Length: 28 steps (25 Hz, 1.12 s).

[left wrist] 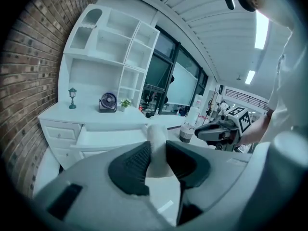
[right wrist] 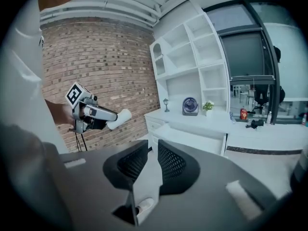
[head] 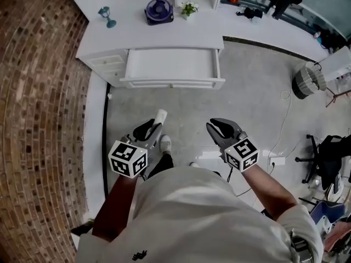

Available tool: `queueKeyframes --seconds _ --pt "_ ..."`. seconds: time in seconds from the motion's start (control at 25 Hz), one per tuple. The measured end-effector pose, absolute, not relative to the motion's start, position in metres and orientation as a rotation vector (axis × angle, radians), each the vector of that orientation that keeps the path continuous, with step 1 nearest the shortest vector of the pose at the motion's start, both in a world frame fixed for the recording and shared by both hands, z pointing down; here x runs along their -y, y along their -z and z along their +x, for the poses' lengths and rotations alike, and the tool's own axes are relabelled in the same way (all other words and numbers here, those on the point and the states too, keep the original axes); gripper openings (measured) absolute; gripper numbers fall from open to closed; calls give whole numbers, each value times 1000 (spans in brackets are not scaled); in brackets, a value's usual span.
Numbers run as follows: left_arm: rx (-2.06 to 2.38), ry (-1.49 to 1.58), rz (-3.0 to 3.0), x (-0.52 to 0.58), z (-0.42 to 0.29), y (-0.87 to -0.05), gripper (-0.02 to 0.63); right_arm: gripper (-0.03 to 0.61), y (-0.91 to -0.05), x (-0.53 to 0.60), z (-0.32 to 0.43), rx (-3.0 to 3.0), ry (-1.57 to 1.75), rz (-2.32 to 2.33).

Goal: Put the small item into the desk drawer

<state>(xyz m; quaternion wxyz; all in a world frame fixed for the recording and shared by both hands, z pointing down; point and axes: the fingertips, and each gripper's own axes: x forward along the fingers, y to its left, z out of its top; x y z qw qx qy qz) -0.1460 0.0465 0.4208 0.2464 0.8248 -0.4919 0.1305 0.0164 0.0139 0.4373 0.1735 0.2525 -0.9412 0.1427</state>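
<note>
Grips a small white roll (left wrist: 155, 134) in the left gripper (head: 149, 127), with the dark ribbed pads (left wrist: 131, 163) pressed on both of its sides and its free end sticking out past the tips. Holds the right gripper (right wrist: 152, 147) alongside, with its jaws only a narrow slit apart and nothing between them. Carries both above the grey floor (head: 247, 86), side by side, aimed toward the white desk (head: 137, 34) and well apart from it. Faces the desk drawer (head: 173, 83), pulled out wide and showing a bare white bottom. Has the roll up in the left gripper's hold, well short of the drawer front. On the desk top, in a row behind the drawer: a small lamp (head: 106, 16), a dark blue fan (head: 159, 10) and a little potted plant (head: 188, 8). To the left, a brick wall (head: 38, 92). To the right on the floor, a round basket (head: 307, 80) and a thin white cable (head: 285, 119). Just beside the left gripper in the head view, a white shoe (head: 164, 143) on the floor.
</note>
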Motion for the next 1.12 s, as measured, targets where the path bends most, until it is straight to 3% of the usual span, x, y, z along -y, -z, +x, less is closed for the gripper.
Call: queueKeyframes --seconds 0.56,1.12 --pt "1072 -507 2439 101 -188 -445 103 78 -435 68 -41 2581 -444 1018" --pt "1055 -656 2310 253 -122 -532 103 77 -452 167 22 2549 -500 1010"
